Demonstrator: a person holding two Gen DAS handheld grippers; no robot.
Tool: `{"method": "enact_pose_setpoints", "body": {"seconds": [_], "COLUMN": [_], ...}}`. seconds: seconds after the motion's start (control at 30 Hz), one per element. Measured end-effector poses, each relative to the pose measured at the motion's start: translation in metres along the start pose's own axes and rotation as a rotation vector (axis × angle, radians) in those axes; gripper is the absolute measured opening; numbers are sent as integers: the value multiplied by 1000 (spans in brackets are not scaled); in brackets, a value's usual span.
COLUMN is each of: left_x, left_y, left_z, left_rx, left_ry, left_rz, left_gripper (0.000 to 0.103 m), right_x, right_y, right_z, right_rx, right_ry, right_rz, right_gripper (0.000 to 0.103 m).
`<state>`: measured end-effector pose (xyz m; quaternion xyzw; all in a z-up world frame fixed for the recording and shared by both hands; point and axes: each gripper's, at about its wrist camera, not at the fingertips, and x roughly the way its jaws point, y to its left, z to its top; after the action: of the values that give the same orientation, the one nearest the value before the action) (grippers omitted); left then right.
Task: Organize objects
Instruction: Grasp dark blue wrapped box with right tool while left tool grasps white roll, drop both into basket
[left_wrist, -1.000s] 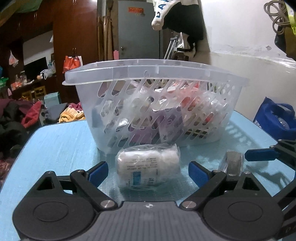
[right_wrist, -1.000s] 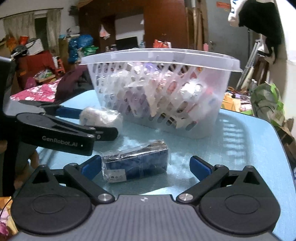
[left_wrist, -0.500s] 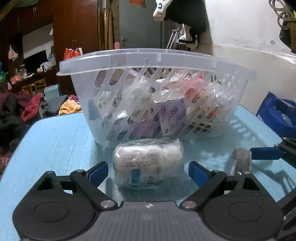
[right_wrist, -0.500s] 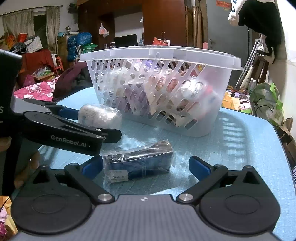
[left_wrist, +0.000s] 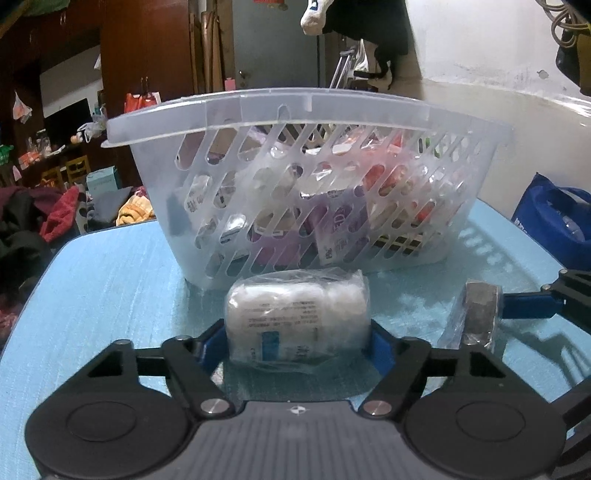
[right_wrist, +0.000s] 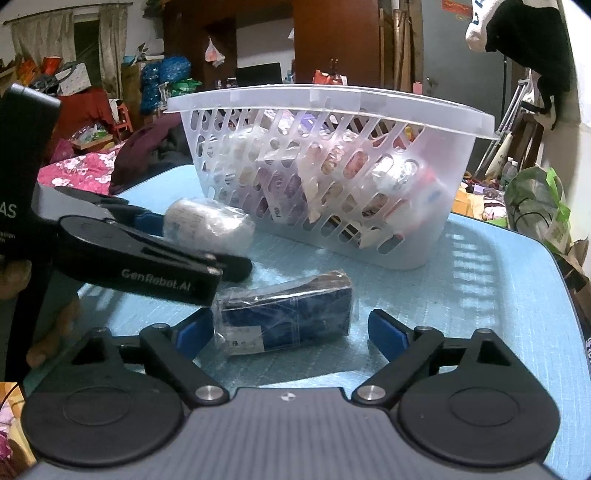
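A white bottle wrapped in clear plastic (left_wrist: 297, 317) lies on the blue table in front of a clear slotted basket (left_wrist: 306, 110) full of packets. My left gripper (left_wrist: 297, 341) is shut on the bottle, its blue pads pressed on both ends. The bottle also shows in the right wrist view (right_wrist: 208, 223). A dark blue packet in clear wrap (right_wrist: 286, 315) lies between the jaws of my right gripper (right_wrist: 291, 334), which is open around it, the left pad touching, the right pad apart. The packet also shows end-on in the left wrist view (left_wrist: 478, 314).
The basket (right_wrist: 332, 107) stands just behind both items. The blue table (left_wrist: 110, 295) ends close to the left and right. A blue bag (left_wrist: 557, 221) stands off the right edge, a green bag (right_wrist: 535, 206) beyond the table.
My left gripper has closed from wide open onto the wrapped bottle. My right gripper has narrowed a little around the blue packet.
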<state>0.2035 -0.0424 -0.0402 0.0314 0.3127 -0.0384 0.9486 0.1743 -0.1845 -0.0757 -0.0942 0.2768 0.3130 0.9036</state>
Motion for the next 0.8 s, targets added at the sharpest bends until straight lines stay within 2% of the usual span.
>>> {"method": "enact_pose_setpoints", "body": {"seconds": [0.07, 0.13, 0.37, 0.57, 0.8], "left_x": [-2, -6, -9, -13, -16], "left_y": [-1, -1, 8, 10, 13], "left_z": [0, 0, 0, -1, -2], "left_rx": [6, 7, -32, -39, -57], "left_ry": [-11, -33, -46, -71, -101], "left_rz": [5, 5, -24, -19, -30], "left_gripper": [78, 78, 78, 78, 78], "right_x": [1, 0, -8, -14, -17], "right_y": [1, 2, -1, -10, -9], "right_z": [0, -1, -2, -3, -4], "right_rx": [-6, -14, 4, 64, 71], "right_ry": [5, 0, -46, -91, -129], "right_rz": [6, 5, 4, 7, -3], "right_gripper": [79, 77, 77, 77, 77]}}
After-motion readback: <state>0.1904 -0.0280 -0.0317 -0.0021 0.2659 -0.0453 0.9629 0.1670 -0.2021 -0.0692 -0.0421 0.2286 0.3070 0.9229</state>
